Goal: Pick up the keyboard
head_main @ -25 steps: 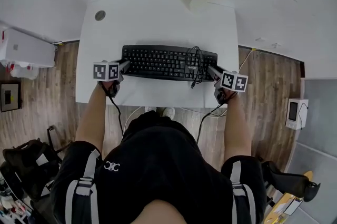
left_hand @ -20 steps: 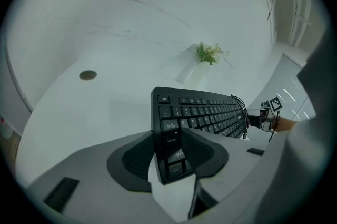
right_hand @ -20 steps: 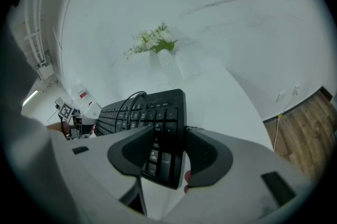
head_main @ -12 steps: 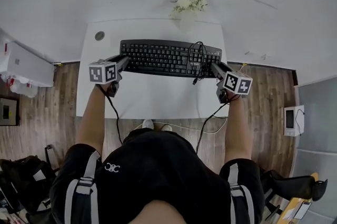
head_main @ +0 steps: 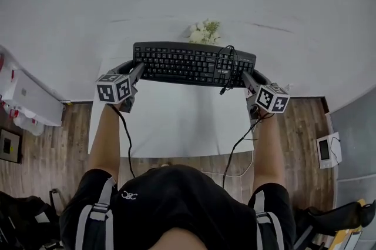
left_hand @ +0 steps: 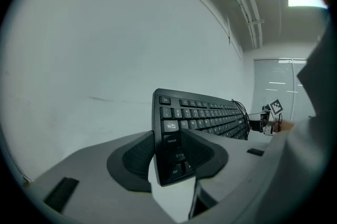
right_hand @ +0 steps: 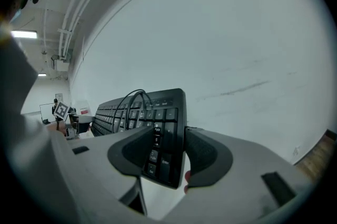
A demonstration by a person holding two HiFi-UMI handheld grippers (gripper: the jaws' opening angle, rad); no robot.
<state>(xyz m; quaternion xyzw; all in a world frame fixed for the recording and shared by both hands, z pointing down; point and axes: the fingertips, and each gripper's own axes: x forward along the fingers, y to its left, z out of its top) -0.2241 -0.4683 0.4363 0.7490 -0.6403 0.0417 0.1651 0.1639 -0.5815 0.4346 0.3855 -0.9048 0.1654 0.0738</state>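
One white table (head_main: 176,125) fills the middle of the head view, with wood floor (head_main: 53,131) at either side of it; the black keyboard (head_main: 188,63) lies across the upper middle of that frame, over the table's far edge, and seems to hang clear of the top, though from above this is hard to judge. The two gripper views settle more: each shows the keyboard (left_hand: 205,112) end-on with only the pale wall behind it, its keys tilted toward the camera. The left gripper (head_main: 138,70) holds the keyboard's left end; its own view shows the jaws of the left gripper (left_hand: 168,138) pinching that end, one pad on the key face and one on the underside. The right gripper (head_main: 247,78) clamps the right end the same way, pads pressed to both faces around the keypad (right_hand: 163,144). A white flower bunch (head_main: 204,32) shows just above the keyboard in the head view only. A coiled black cable (head_main: 230,63) sits on the keyboard's right part; the right gripper view shows the cable (right_hand: 131,101) looping up off the keys.
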